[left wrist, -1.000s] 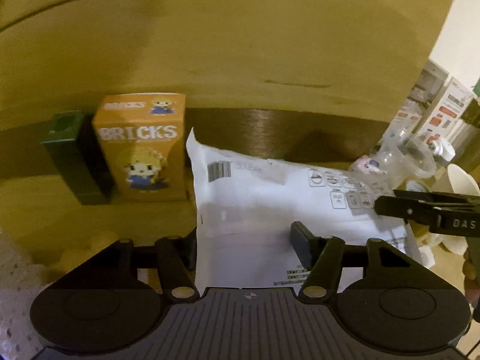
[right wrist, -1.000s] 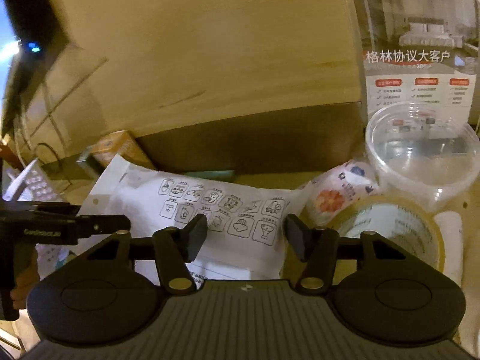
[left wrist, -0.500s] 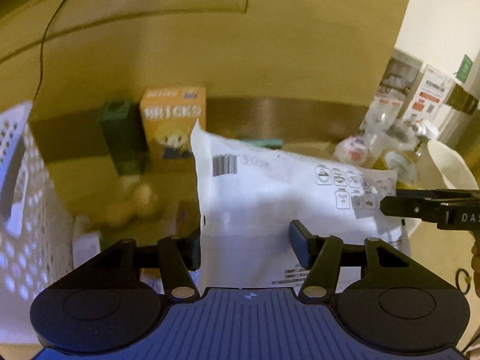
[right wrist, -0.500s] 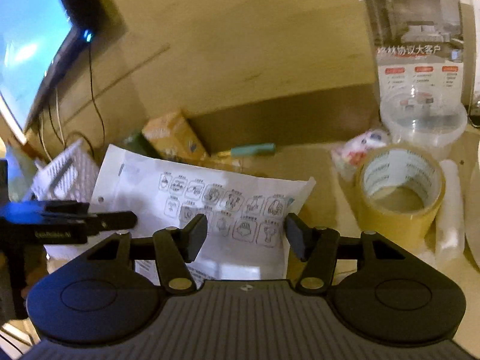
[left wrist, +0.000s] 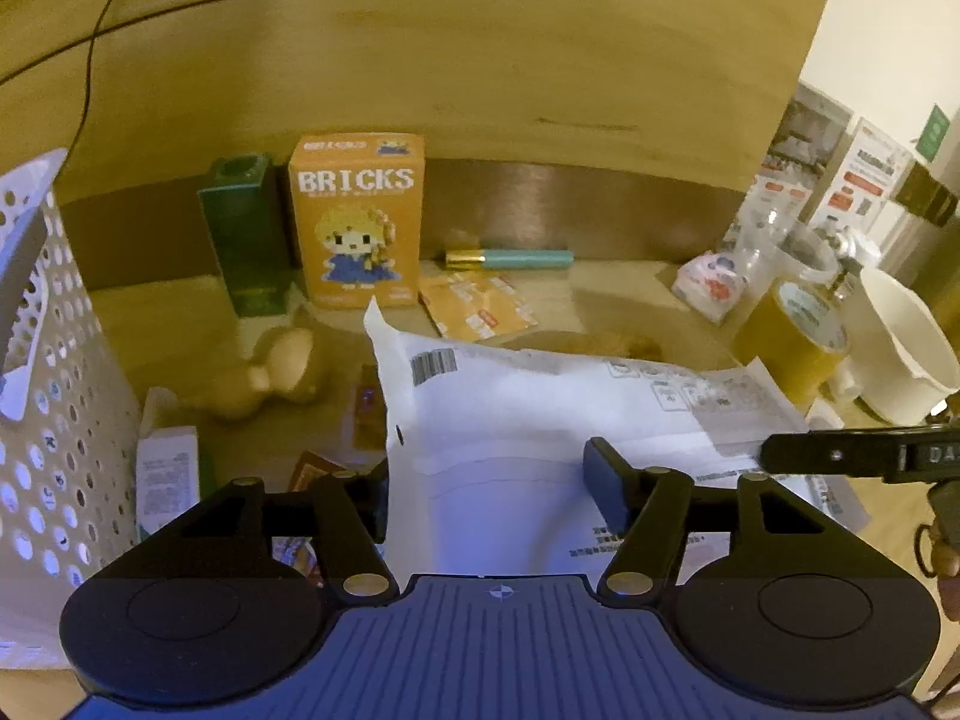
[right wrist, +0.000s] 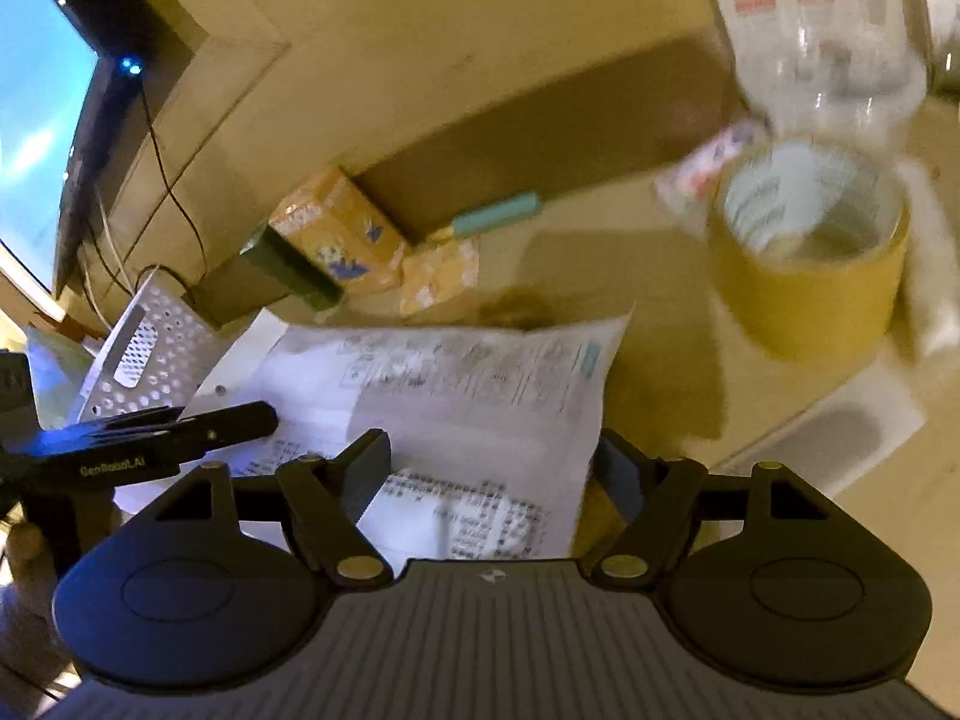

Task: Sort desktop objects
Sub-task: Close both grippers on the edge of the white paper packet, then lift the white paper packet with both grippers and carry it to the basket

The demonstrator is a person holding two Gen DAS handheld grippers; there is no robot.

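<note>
Sorting looks barely begun: white packet (left wrist: 540,420) sits between both grippers above the desk, w/ left gripper (left wrist: 486,480) half-wide around it, right gripper (right wrist: 492,462) just opened wide, not pinching. Bricks box (left wrist: 357,219), tape roll (right wrist: 810,252), pen (left wrist: 510,259) lie outside basket (left wrist: 54,396).

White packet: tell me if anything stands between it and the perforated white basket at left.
Nothing tall. The white packet seems lifted, with the perforated white basket close on its left. Only a small white box and a tan figurine lie low on the desk in that gap, probably passable overhead.
</note>
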